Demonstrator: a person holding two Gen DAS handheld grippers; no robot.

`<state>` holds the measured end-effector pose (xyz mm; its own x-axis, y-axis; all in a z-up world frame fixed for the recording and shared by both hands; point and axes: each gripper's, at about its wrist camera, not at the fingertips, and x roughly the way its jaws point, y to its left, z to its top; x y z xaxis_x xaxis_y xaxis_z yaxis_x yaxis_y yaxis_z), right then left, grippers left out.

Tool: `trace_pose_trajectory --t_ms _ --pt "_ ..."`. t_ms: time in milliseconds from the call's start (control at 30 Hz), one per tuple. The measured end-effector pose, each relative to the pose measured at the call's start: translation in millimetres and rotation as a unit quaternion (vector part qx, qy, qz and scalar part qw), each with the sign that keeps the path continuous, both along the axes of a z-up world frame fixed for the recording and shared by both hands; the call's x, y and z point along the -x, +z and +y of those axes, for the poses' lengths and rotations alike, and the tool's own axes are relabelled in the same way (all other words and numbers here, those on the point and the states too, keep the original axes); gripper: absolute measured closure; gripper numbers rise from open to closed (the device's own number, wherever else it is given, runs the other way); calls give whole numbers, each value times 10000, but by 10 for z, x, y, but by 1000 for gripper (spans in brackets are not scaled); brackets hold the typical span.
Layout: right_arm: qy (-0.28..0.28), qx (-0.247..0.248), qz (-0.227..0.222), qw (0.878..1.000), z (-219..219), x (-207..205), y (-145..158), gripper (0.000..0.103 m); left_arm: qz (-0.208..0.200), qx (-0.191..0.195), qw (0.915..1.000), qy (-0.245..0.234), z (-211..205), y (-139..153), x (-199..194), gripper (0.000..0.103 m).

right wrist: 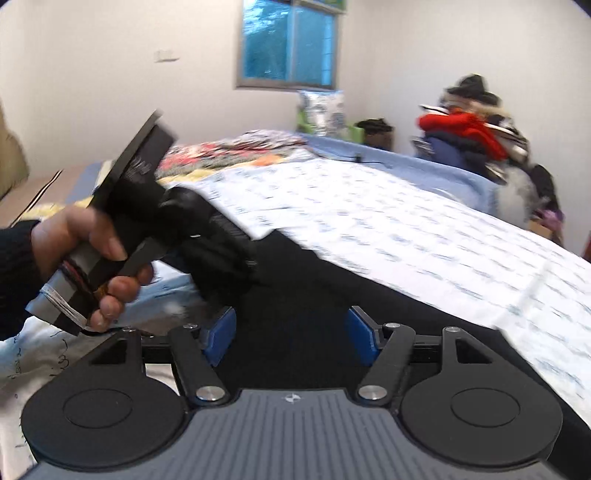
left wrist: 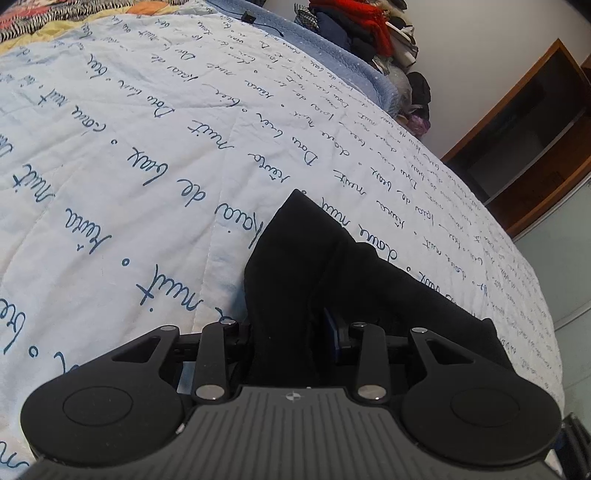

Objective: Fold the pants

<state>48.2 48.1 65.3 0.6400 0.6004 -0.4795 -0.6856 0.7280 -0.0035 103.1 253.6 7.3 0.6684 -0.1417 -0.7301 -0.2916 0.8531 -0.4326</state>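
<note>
The black pants (left wrist: 314, 266) lie on a white bedspread with blue script (left wrist: 147, 147). In the left wrist view my left gripper (left wrist: 295, 332) is shut on a bunched fold of the pants; the cloth hides its left pad and a blue right pad (left wrist: 334, 332) shows. In the right wrist view my right gripper (right wrist: 291, 332) is open, its blue pads (right wrist: 218, 336) apart just above the black pants (right wrist: 306, 295). The left gripper (right wrist: 221, 258), held by a hand, shows there at the left, low over the pants.
A pile of clothes with a red garment (right wrist: 465, 133) sits at the bed's far side, also in the left wrist view (left wrist: 369, 29). A wooden shelf (left wrist: 535, 129) stands to the right. A patterned quilt (right wrist: 240, 147) and window (right wrist: 288, 44) lie beyond the bed.
</note>
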Motion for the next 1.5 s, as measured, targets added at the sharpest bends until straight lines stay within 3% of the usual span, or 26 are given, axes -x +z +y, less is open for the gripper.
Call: trace_pose_trajectory --t_ms 167,300,400,467,500,567,700,800,900,967,1033,1167,1233,1367,1400,1433,1467,1500 --pt "-724 -169 374 9965 -647 -80 -50 36 10 -367 9993 -36 -98 47 -21 68" --pt "-1271 -338 828 9879 -1023 -60 -217 36 -33 -621 9981 -33 -206 178 -10 81" --pt "-1355 -308 983 9854 -1115 -44 -308 35 -127 -795 9967 -83 -311 355 -1 86" --pt "-1345 -179 1295 9823 -1109 -112 -441 18 -210 -906 9955 -155 -395 478 0 87" --pt "-1319 -149 1397 9812 -1119 -119 -557 18 -246 -968 9948 -192 -452 540 -9 88" --pt "-1217 -129 1194 9853 -1085 -73 -601 11 -320 -1083 9932 -265 -552 653 2 89" --pt "-1176 -187 1158 9861 -1082 -65 -587 9 -506 -1189 9908 -396 -829 883 47 89" --pt "-1352 -964 1110 9799 -1338 3 -486 8 -769 -1370 9852 -683 -1188 1088 103 89" --pt "-1567 -1884 1408 9592 -1746 -25 -399 8 -1035 -1597 9747 -1175 -1690 1249 184 89" --pt "-1732 -2492 1720 9372 -2063 -54 -394 8 -1182 -1747 9648 -1572 -2076 1291 235 89" --pt "-1881 -3187 2071 9056 -2412 -69 -443 8 -1272 -1841 9537 -2008 -2468 1259 266 89" --pt "-2200 -4428 2583 8299 -3031 -20 -666 8 -1155 -1870 9362 -2741 -3198 972 272 89" --pt "-2298 -4764 2642 8065 -3252 36 -741 8 -976 -1819 9301 -3038 -3474 747 260 89" --pt "-2356 -5105 2694 7818 -3513 97 -803 8 -689 -2169 9093 -3484 -3934 309 273 87" --pt "-2376 -5123 2766 7775 -3533 91 -814 8 -625 -2338 8994 -3640 -4007 198 283 82" --pt "-2389 -5106 2839 7756 -3555 64 -825 8 -633 -2431 8934 -3724 -4057 116 303 69" --pt "-2388 -5062 2888 7767 -3559 37 -830 8 -769 -2427 8913 -3751 -4061 75 349 67" --pt "-2392 -4981 2947 7796 -3565 14 -834 8 -901 -2427 8897 -3761 -4042 58 400 59"
